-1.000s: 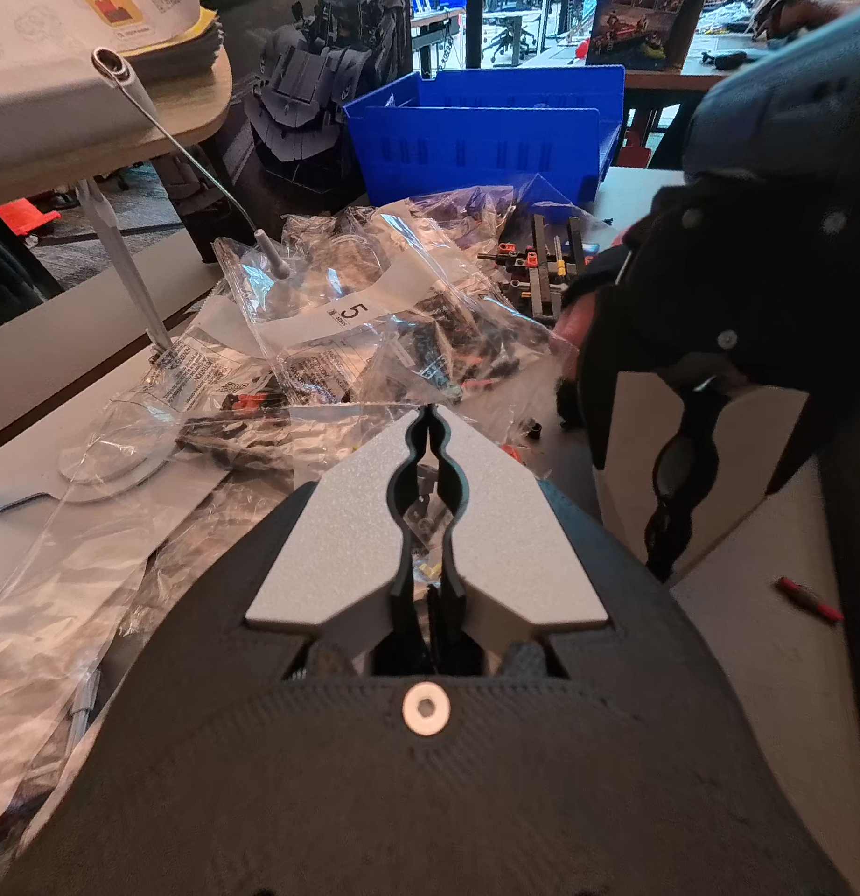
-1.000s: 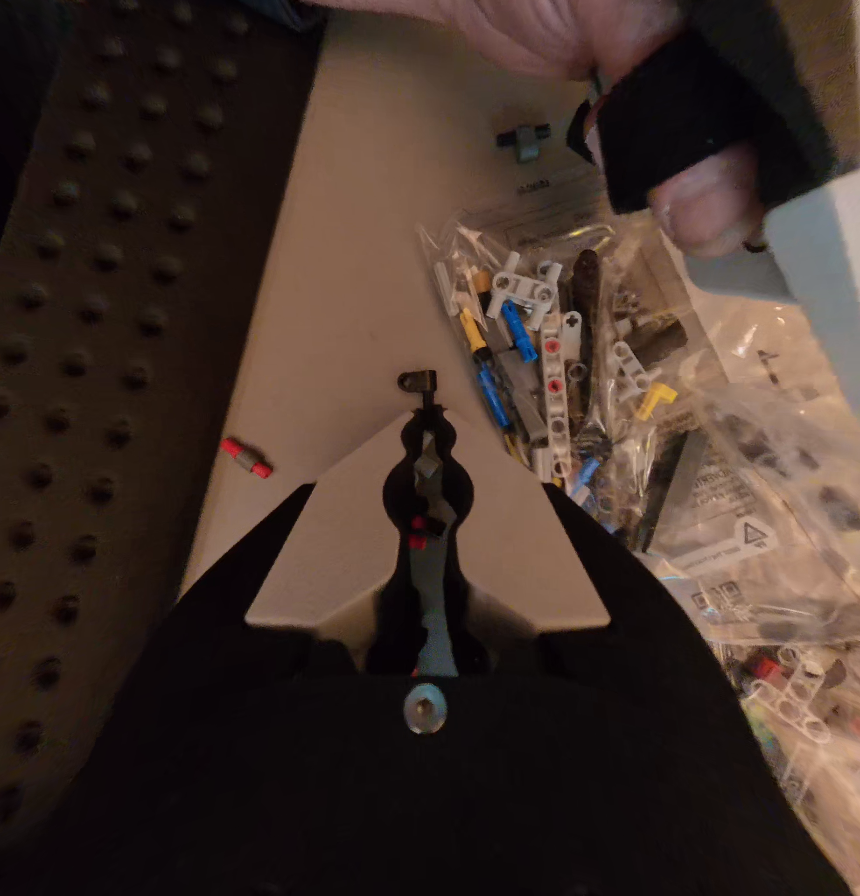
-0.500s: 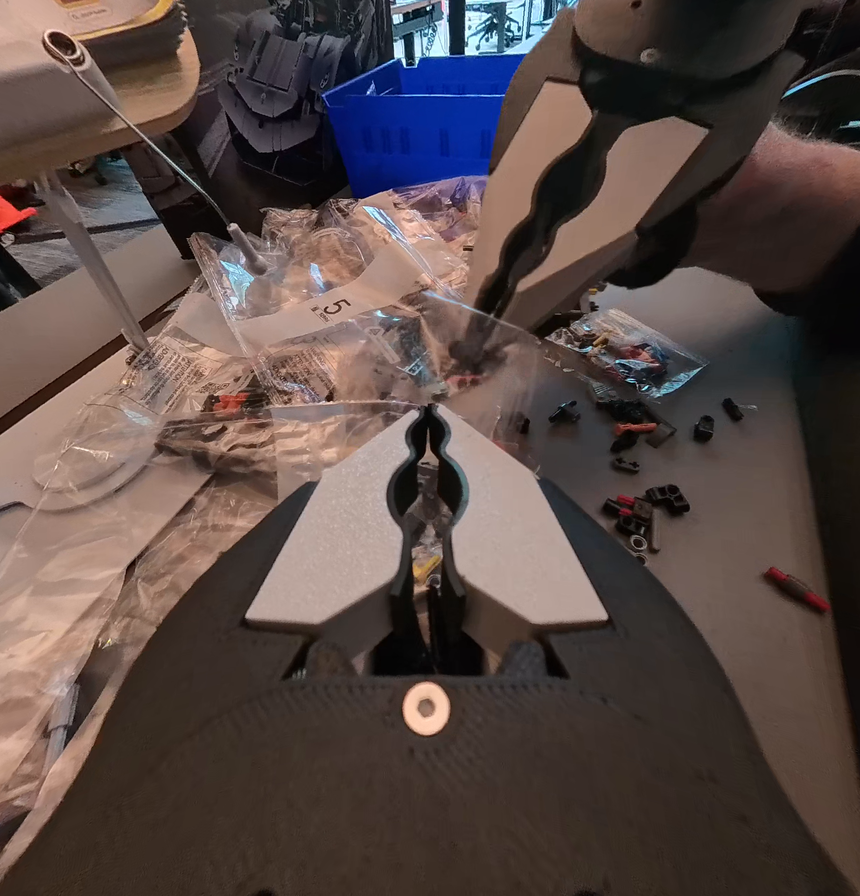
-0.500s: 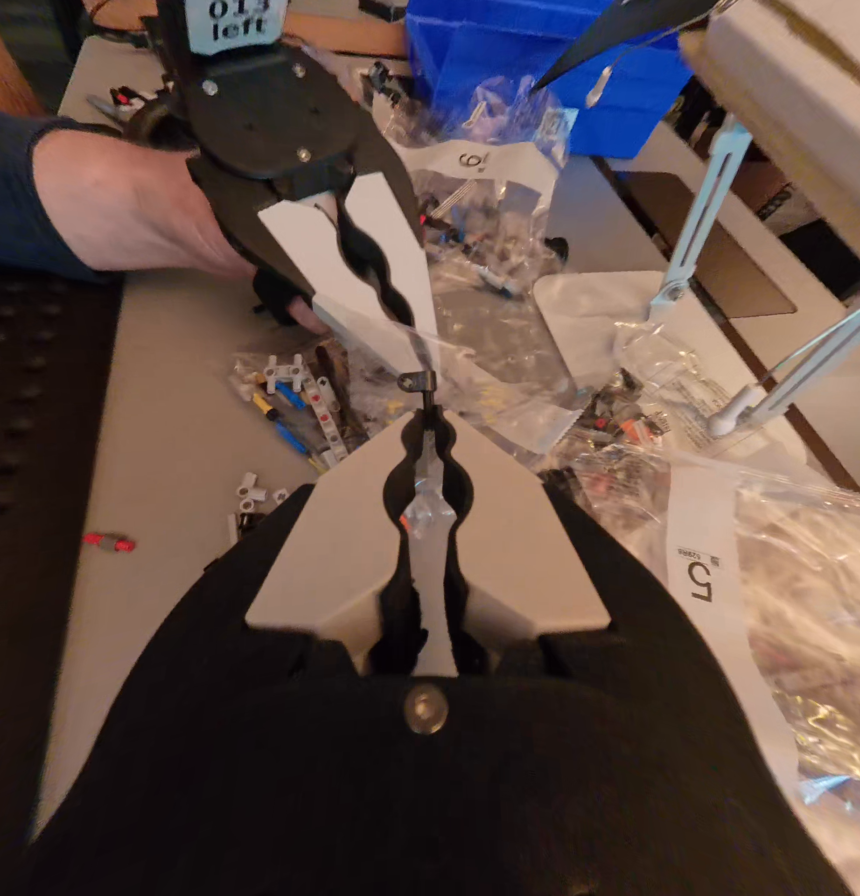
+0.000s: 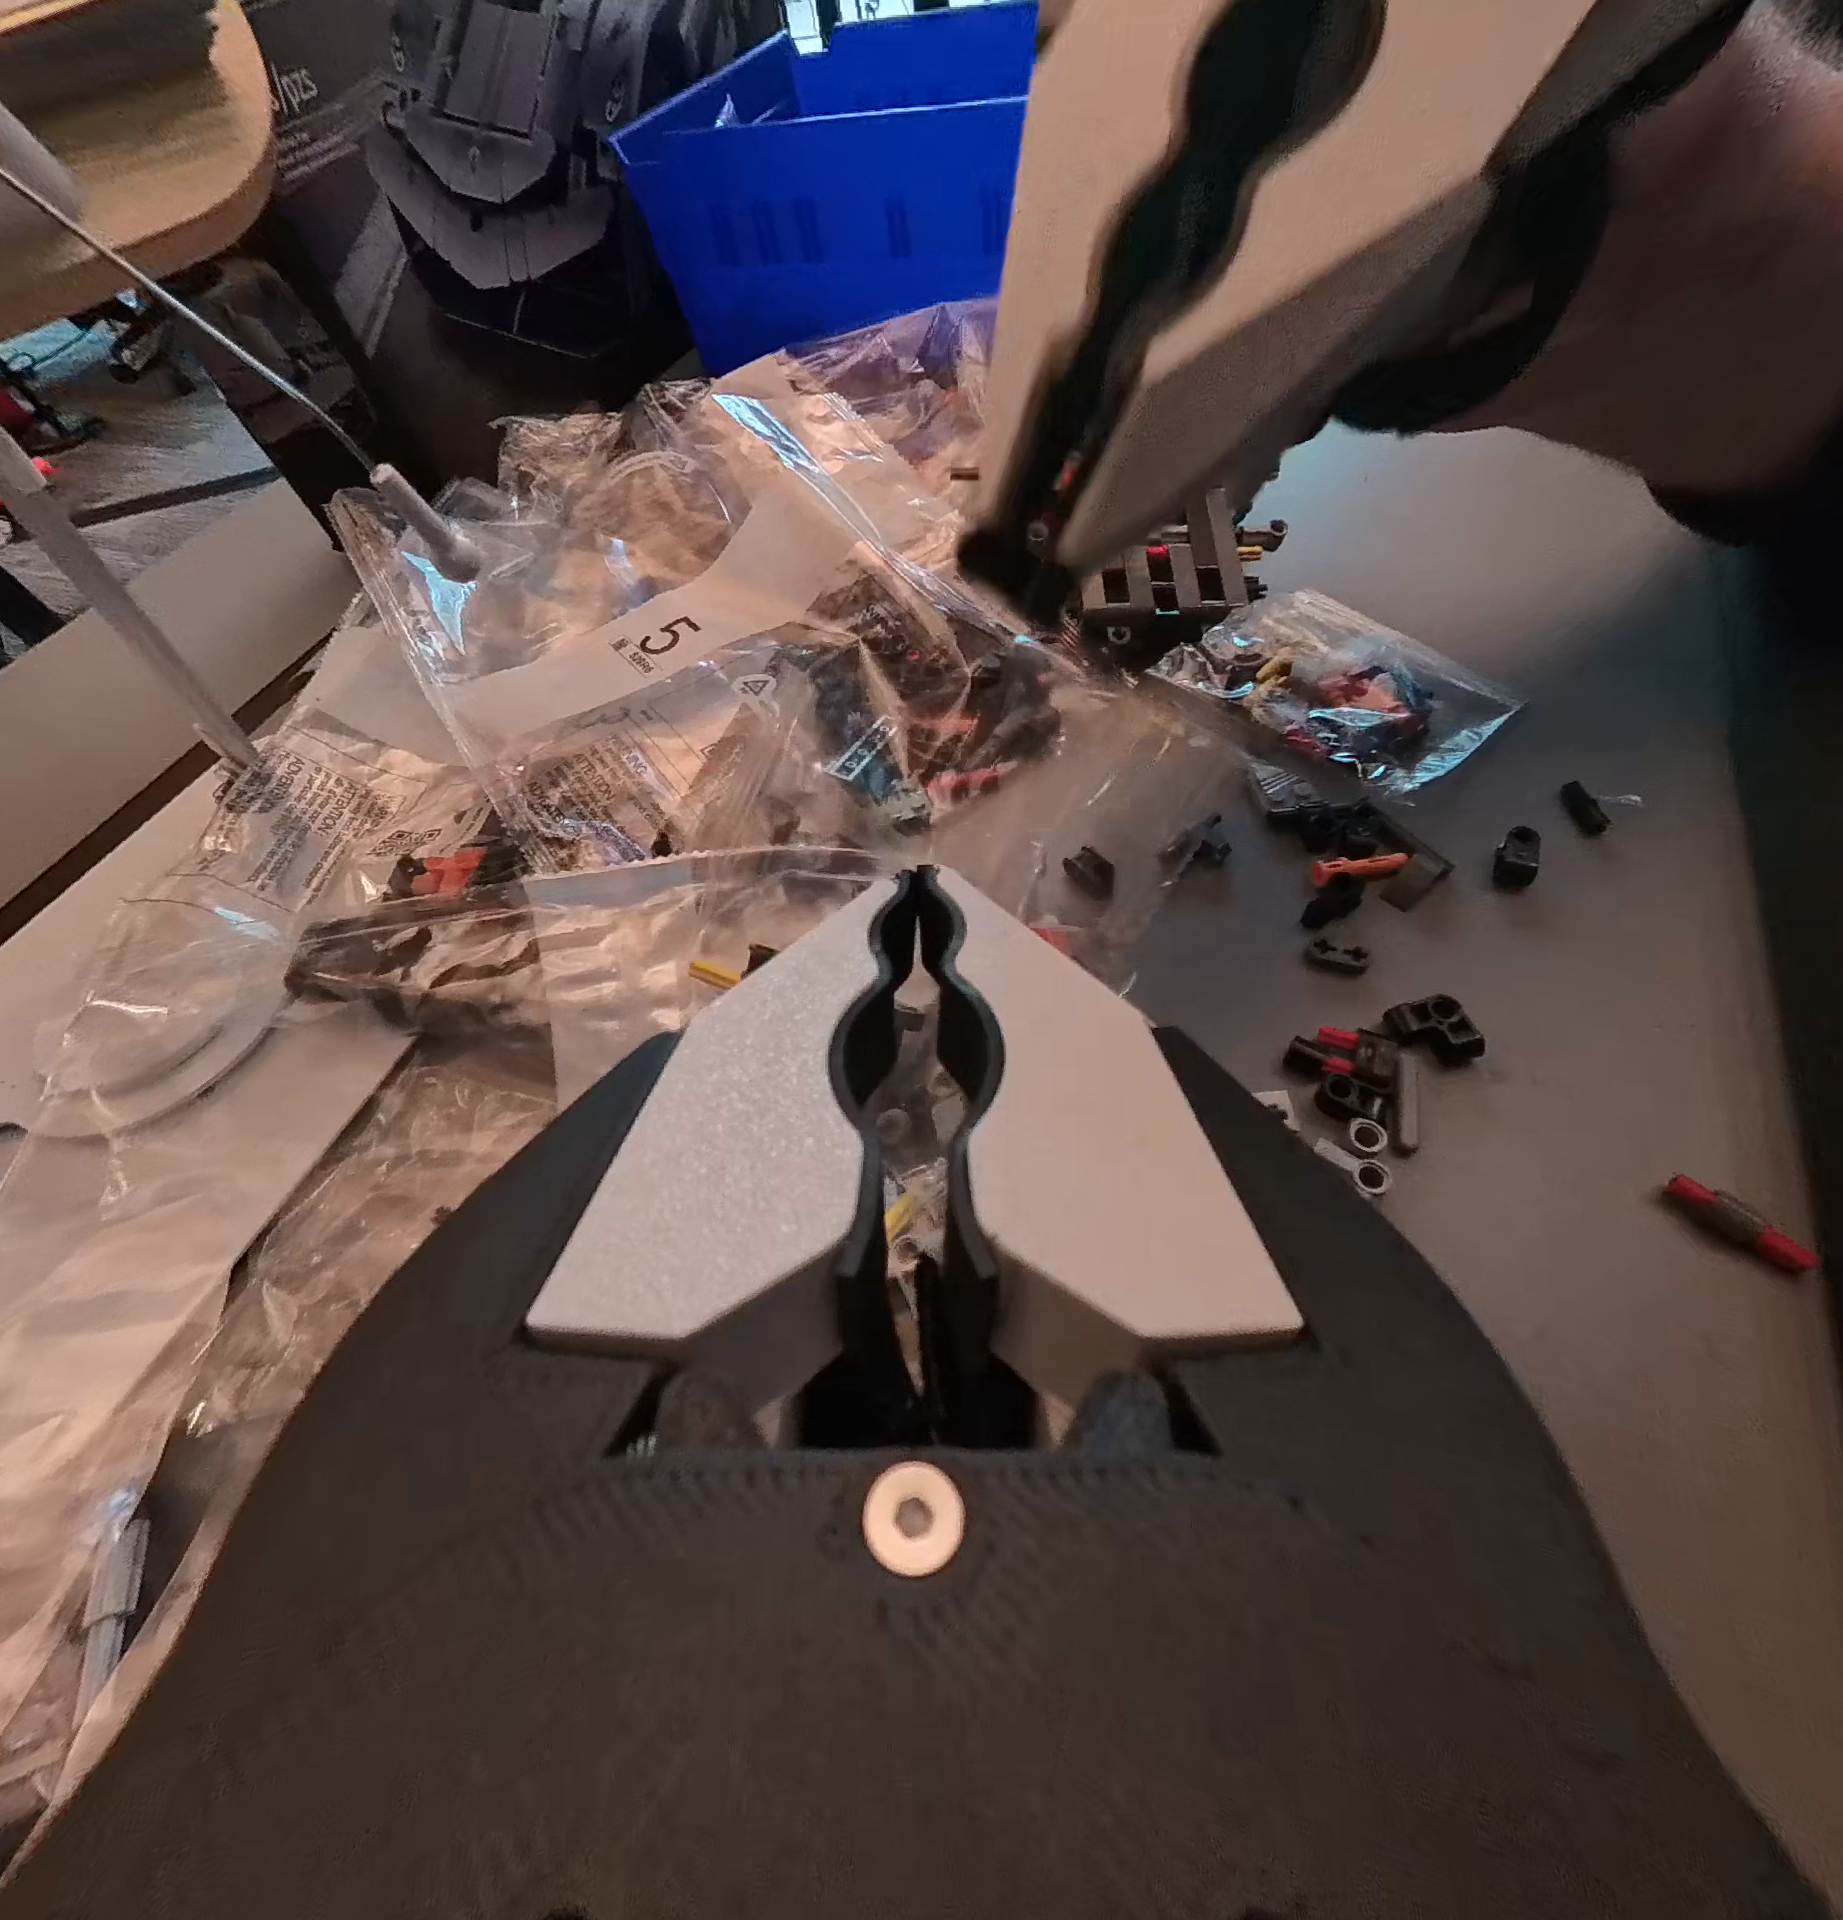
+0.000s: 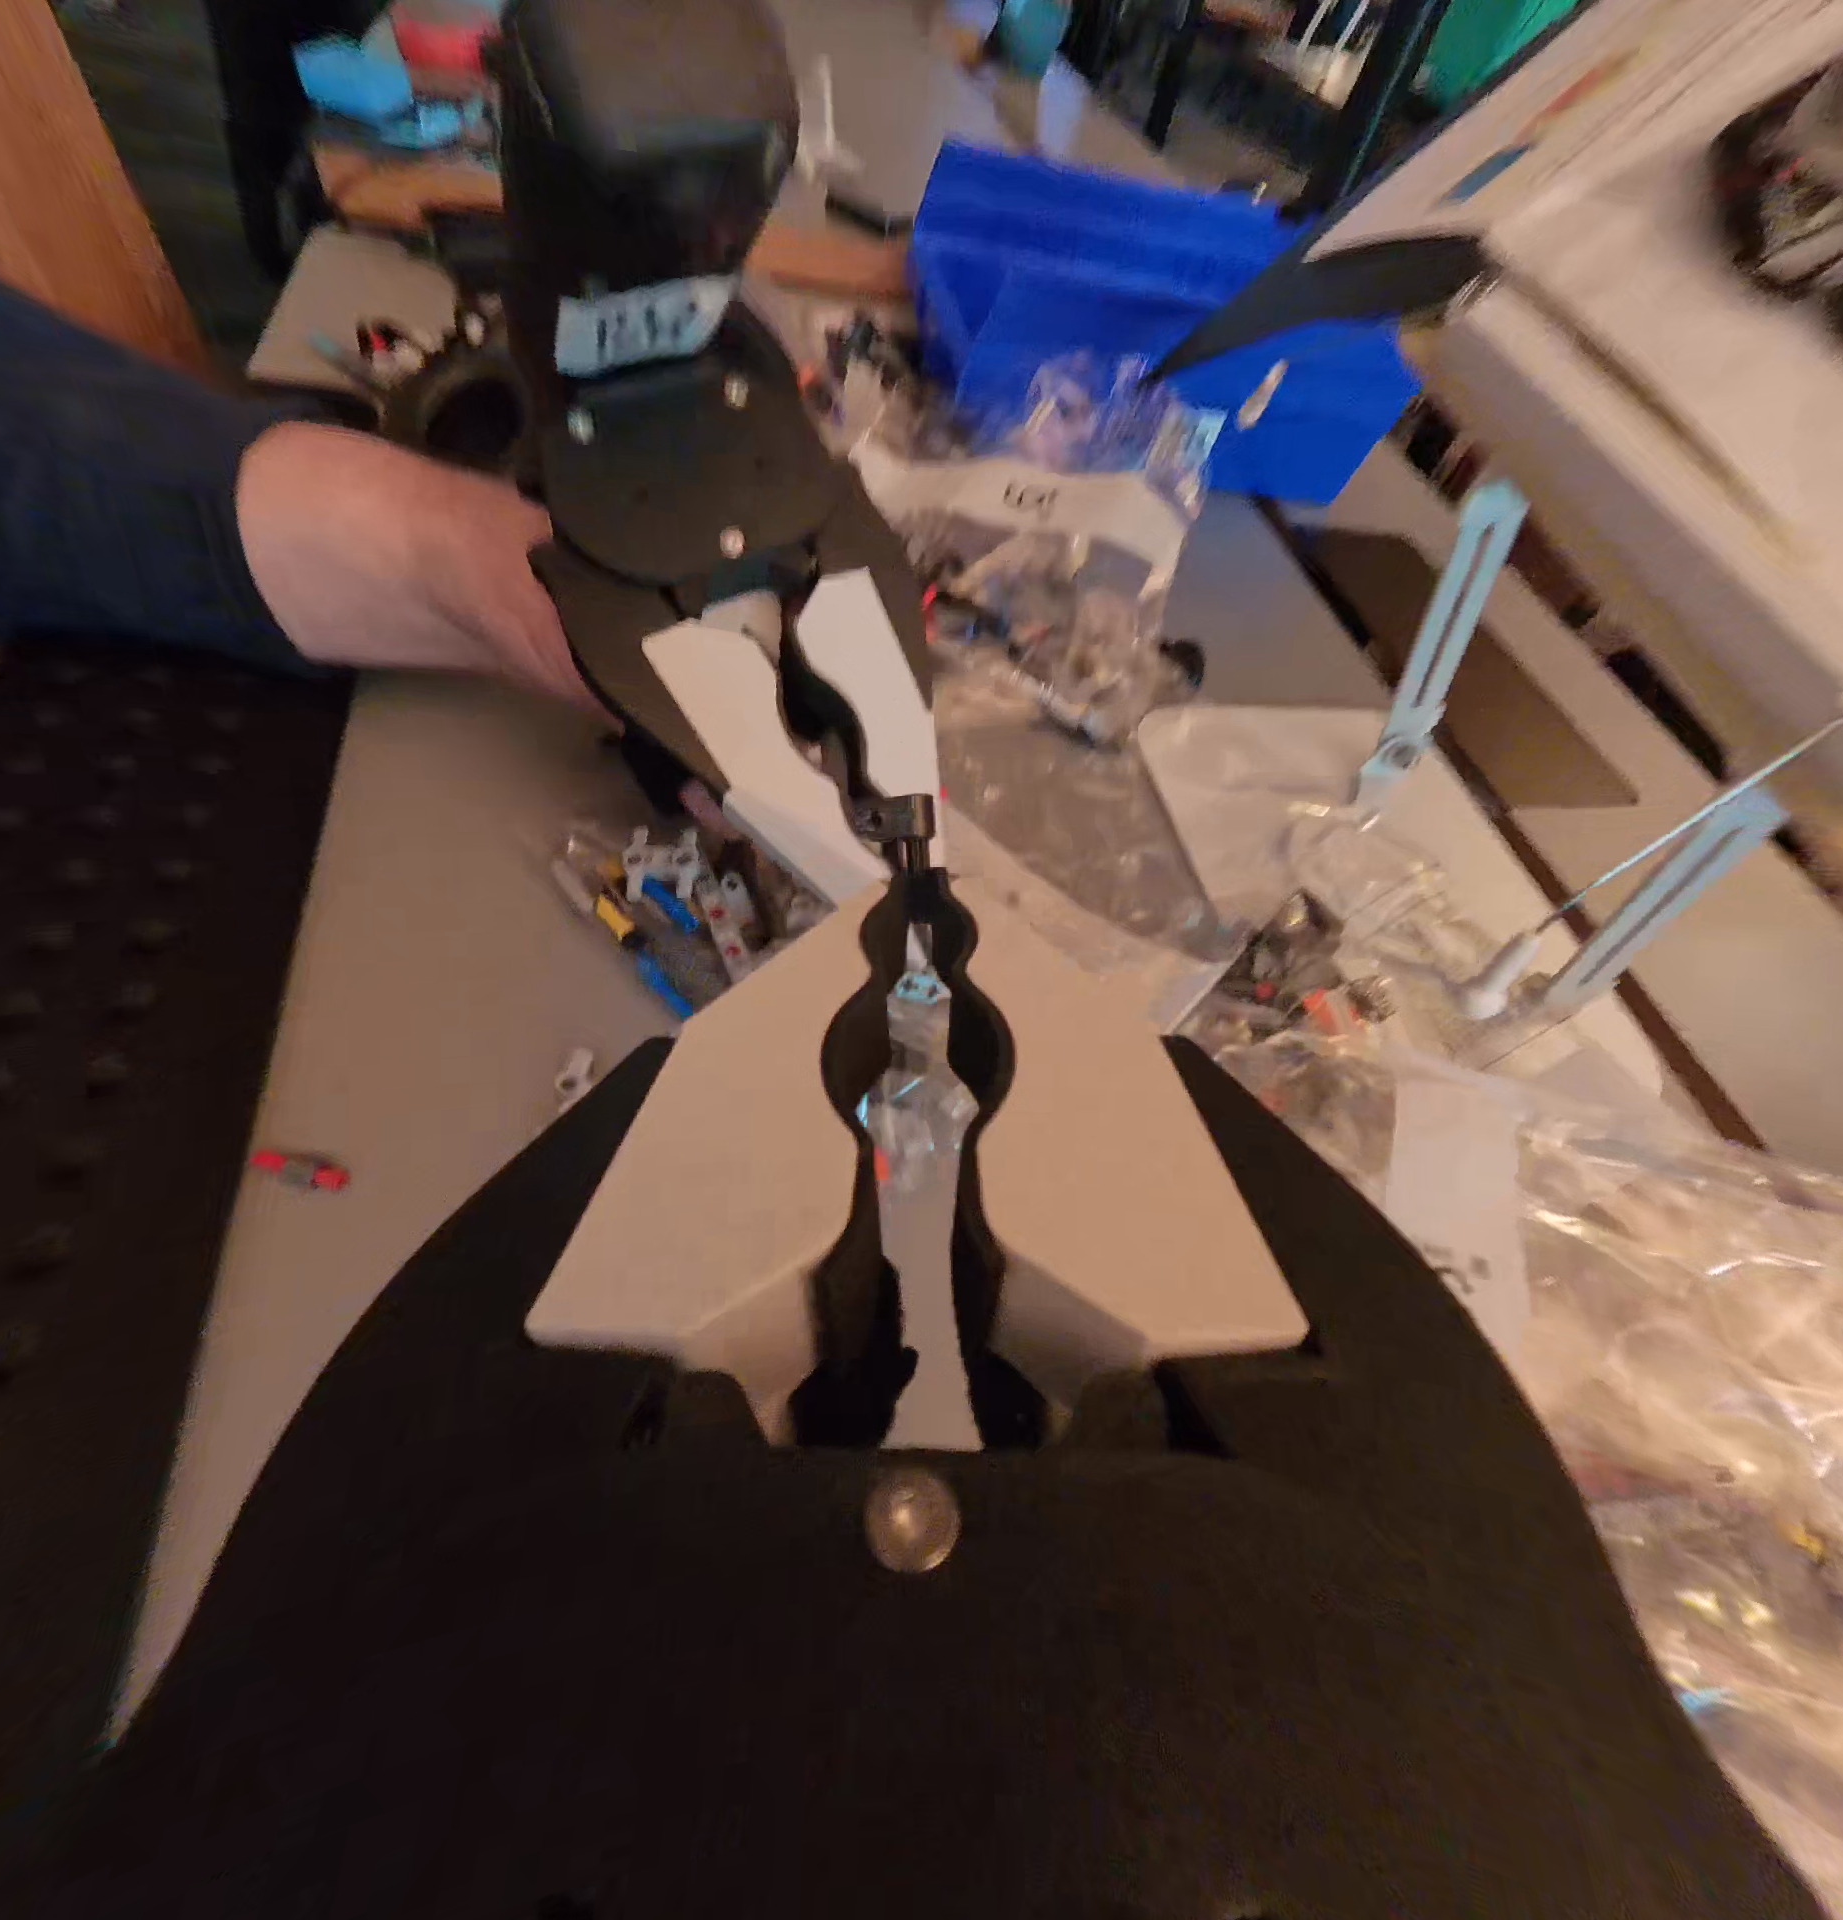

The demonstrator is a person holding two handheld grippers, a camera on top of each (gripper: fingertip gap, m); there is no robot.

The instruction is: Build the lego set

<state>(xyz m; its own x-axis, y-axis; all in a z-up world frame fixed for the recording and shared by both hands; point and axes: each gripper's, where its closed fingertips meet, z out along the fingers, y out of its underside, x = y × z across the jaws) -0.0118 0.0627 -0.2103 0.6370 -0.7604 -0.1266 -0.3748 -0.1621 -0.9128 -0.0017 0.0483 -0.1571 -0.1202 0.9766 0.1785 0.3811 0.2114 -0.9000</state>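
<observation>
Several clear plastic bags [image 5: 626,727] of small Lego parts lie heaped across your worktop [image 5: 1582,1039], filling the area from nine to twelve o'clock in the left wrist view. One bag carries a white label strip and holds dark and red pieces. A smaller sealed bag [image 5: 1343,691] at one o'clock holds a mix of blue, red and yellow pieces. Behind the heap, at twelve o'clock, stands a blue plastic bin [image 5: 844,223]; you cannot tell what is in it.

Your left hand-held gripper [image 5: 919,883] has its jaws pressed together, pinching the edge of a clear bag. Your right hand-held gripper [image 6: 919,883] is also pressed together, pinching a small black connector piece [image 6: 901,826] that sticks out past its tips. In the left wrist view that gripper comes in from the upper right, blurred, its tips just above a dark partly built frame [image 5: 1171,582] on the worktop.

Loose black and red pieces [image 5: 1384,1049] lie scattered at two to three o'clock, with a red-tipped pin [image 5: 1740,1223] well apart at three o'clock.
</observation>
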